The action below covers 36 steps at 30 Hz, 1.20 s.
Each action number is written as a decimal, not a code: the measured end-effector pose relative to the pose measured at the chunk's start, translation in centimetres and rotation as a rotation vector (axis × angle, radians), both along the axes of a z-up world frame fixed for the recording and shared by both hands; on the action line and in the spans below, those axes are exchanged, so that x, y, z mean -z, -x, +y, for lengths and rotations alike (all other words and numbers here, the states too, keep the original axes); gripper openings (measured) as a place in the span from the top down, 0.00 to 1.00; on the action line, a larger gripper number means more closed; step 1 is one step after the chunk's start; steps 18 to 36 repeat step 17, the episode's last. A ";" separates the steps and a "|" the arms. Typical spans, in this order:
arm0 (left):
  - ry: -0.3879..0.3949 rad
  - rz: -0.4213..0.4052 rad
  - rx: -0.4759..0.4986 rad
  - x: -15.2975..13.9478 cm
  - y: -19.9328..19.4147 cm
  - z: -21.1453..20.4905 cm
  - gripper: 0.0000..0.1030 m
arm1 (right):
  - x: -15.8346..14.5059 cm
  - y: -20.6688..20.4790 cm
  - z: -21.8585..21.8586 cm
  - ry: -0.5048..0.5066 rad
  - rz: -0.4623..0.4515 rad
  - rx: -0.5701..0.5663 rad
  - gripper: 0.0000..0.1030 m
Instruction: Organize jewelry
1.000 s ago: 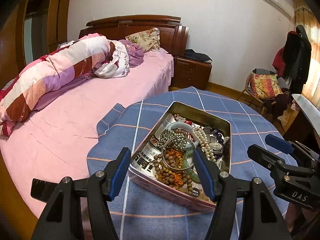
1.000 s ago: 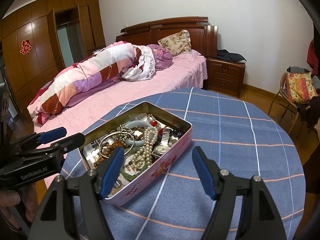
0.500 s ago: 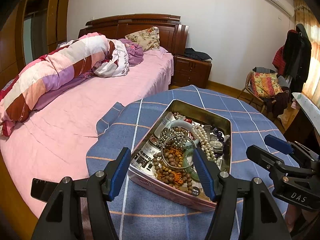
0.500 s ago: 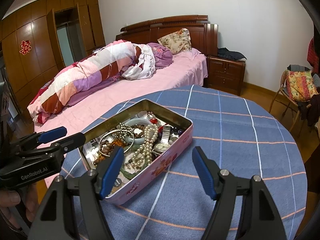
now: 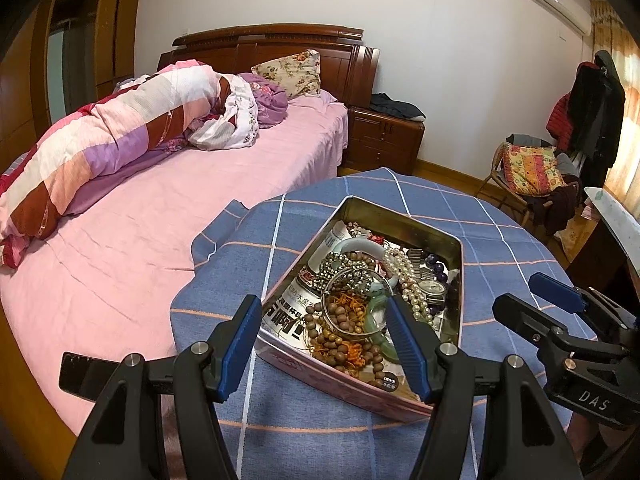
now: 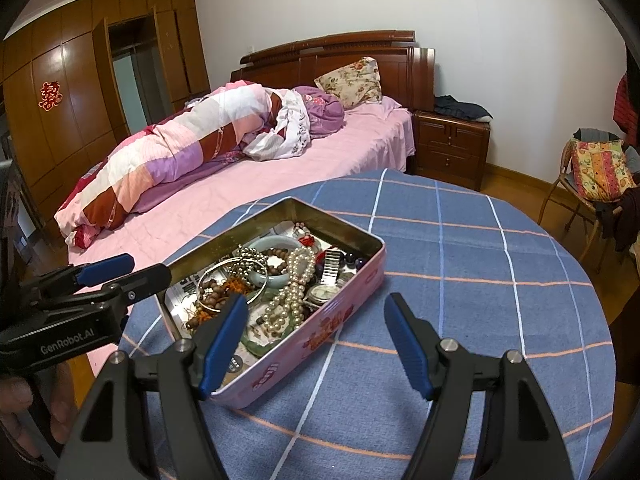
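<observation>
The left gripper point(image 5: 324, 344) is held above the near end of a pink tin point(image 5: 352, 380), its blue pads spread wide with nothing pinched between them. The right gripper point(image 6: 316, 344) is likewise held spread and empty, one pad over the tin's near corner, the other over bare tablecloth point(image 6: 460, 280). The tin is set on the blue checked cloth of a round table, lid off, slanting away from the grippers. Inside it, jewelry is heaped on printed paper: brown wooden beads point(image 5: 340, 316) nearest, a thin silver bangle point(image 5: 352, 304) lying on them, a green bangle point(image 5: 378, 320) beside it, a string of pearls point(image 6: 292, 292) and a wristwatch point(image 6: 324, 292) towards the tin's right side, and a pale jade bangle point(image 6: 272, 244) further back. Beyond the table, a bed point(image 5: 140, 232) with a pink sheet and a rolled quilt is seen, and a chair point(image 6: 592, 176) piled with cloth stands to the right.
</observation>
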<state>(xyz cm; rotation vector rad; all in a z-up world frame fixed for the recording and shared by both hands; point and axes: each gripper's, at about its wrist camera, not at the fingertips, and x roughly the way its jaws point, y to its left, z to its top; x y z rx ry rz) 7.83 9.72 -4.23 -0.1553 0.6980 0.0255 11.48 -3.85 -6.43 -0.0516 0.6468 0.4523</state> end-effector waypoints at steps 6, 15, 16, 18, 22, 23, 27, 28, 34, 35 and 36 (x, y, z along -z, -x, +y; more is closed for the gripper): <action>-0.010 0.000 -0.001 0.1 -0.1 -0.1 0.26 | 0.0 -0.1 -0.2 -0.001 0.003 -0.001 0.27; -0.077 -0.015 -0.009 0.2 0.1 -0.6 0.21 | 0.3 -0.2 -0.4 -0.001 0.008 -0.003 0.26; -0.081 -0.017 -0.013 0.2 0.1 -0.6 0.21 | 0.3 -0.2 -0.4 -0.001 0.007 -0.002 0.25; -0.085 -0.019 -0.014 0.2 0.1 -0.6 0.21 | 0.3 -0.2 -0.4 -0.003 0.006 0.000 0.24; -0.085 -0.019 -0.014 0.2 0.1 -0.6 0.21 | 0.3 -0.2 -0.4 -0.003 0.006 0.000 0.24; -0.085 -0.019 -0.014 0.2 0.1 -0.6 0.21 | 0.3 -0.2 -0.4 -0.003 0.006 0.000 0.24; -0.085 -0.019 -0.014 0.2 0.1 -0.6 0.21 | 0.3 -0.2 -0.4 -0.003 0.006 0.000 0.24; -0.085 -0.019 -0.014 0.2 0.1 -0.6 0.21 | 0.3 -0.2 -0.4 -0.003 0.006 0.000 0.24; -0.085 -0.019 -0.014 0.2 0.1 -0.6 0.21 | 0.3 -0.2 -0.4 -0.003 0.006 0.000 0.24; -0.085 -0.019 -0.014 0.2 0.1 -0.6 0.21 | 0.3 -0.2 -0.4 -0.003 0.006 0.000 0.24; -0.085 -0.019 -0.014 0.2 0.1 -0.6 0.21 | 0.3 -0.2 -0.4 -0.003 0.006 0.000 0.24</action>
